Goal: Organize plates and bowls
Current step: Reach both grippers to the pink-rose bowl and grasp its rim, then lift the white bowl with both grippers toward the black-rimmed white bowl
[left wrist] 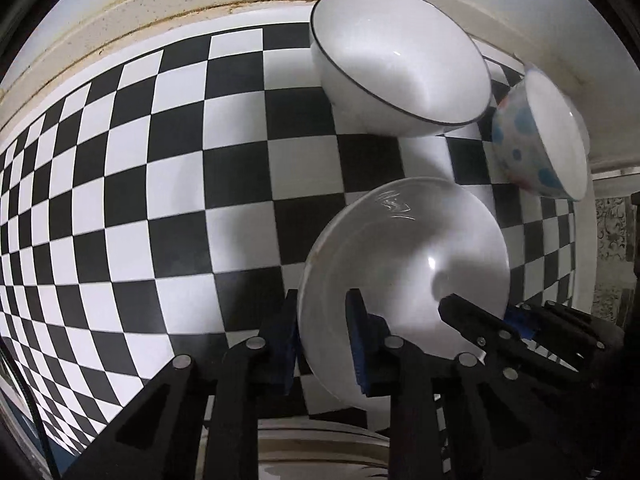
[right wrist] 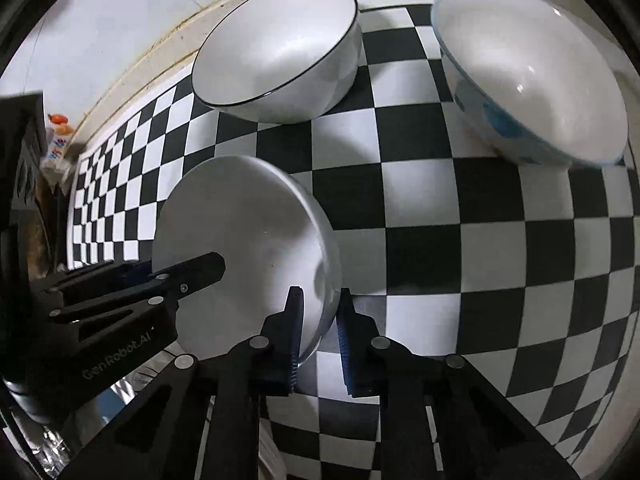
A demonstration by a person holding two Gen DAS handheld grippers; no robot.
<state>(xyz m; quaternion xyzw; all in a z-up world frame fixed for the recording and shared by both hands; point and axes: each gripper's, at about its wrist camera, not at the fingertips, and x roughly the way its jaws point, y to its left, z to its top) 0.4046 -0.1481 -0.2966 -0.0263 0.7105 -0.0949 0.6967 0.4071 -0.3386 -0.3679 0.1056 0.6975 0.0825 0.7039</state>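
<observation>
At the near centre of the checkered counter (left wrist: 120, 208), a plain white bowl (left wrist: 404, 264) is held on two opposite sides of its rim. The left tongs (left wrist: 326, 332) are closed on the rim at roughly 7 o'clock in the left wrist view, one blue pad outside the wall and one inside. The right tongs (right wrist: 318, 332) are closed on the opposite rim, at about 5 o'clock of the bowl in the right wrist view, again one pad on each face of the wall. Each pair shows in the other's view across the bowl.

The governing relation: the bowl lies between the two tongs, its diameter running from one grip to the other, neither hand nearer. It appears tilted; whether its foot still touches the counter cannot be told.

From the held bowl, a black-rimmed bowl (left wrist: 400, 60) lies at 12 o'clock and a blue-dotted bowl (left wrist: 540, 140) at about 2 o'clock, both well apart from it.

Judgement: the next move is a lift and carry towards one of these for nesting. Both hands must travel together, or the rim may slip.
</observation>
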